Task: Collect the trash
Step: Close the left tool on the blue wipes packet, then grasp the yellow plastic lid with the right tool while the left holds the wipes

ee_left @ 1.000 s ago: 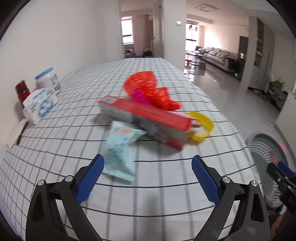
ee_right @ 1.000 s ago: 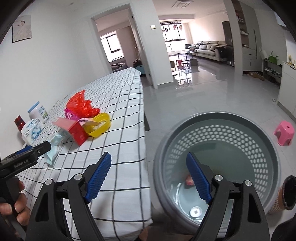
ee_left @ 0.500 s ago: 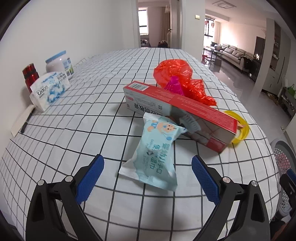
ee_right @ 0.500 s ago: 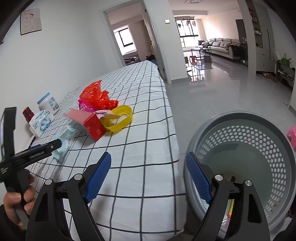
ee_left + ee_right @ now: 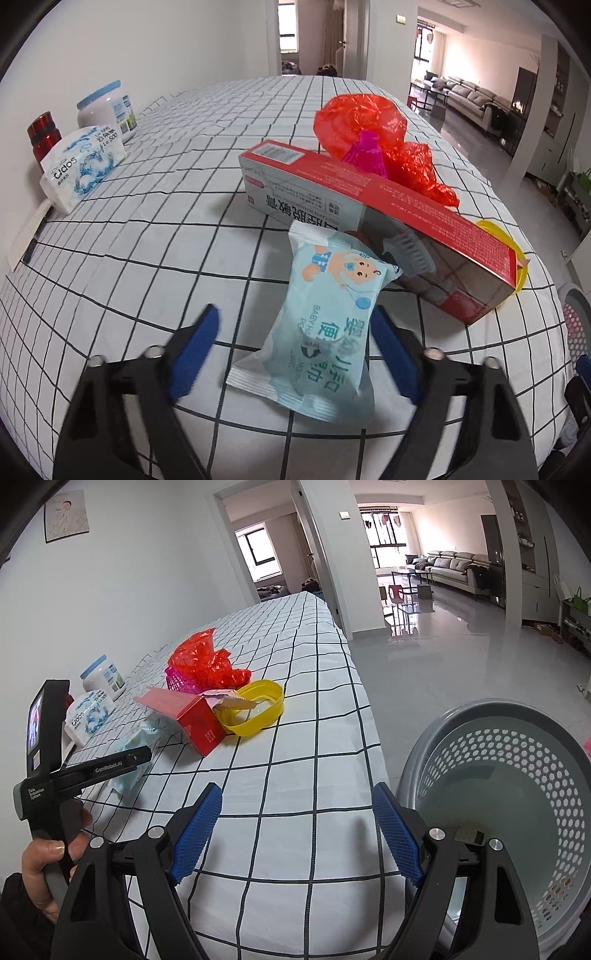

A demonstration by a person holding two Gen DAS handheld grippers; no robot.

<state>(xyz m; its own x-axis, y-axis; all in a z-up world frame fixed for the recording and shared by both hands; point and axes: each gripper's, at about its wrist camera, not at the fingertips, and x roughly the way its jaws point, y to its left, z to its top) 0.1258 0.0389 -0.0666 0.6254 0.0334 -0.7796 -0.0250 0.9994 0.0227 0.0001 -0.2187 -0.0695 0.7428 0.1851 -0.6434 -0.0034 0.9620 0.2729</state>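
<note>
The left gripper [image 5: 293, 341] has just been closing, its blue jaws flanking but not pressing the pale blue baby-wipes packet [image 5: 325, 325] on the checked tablecloth [image 5: 147, 258]. Just beyond lies a long red carton [image 5: 373, 218]. The right gripper [image 5: 297, 830] is spread, empty, left of the grey perforated basket [image 5: 517, 775].

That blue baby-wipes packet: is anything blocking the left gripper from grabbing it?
Nothing visible. The wipes packet already lies between the left gripper's jaws, which have just been closing; the red box sits behind it, beyond the fingers.
</note>
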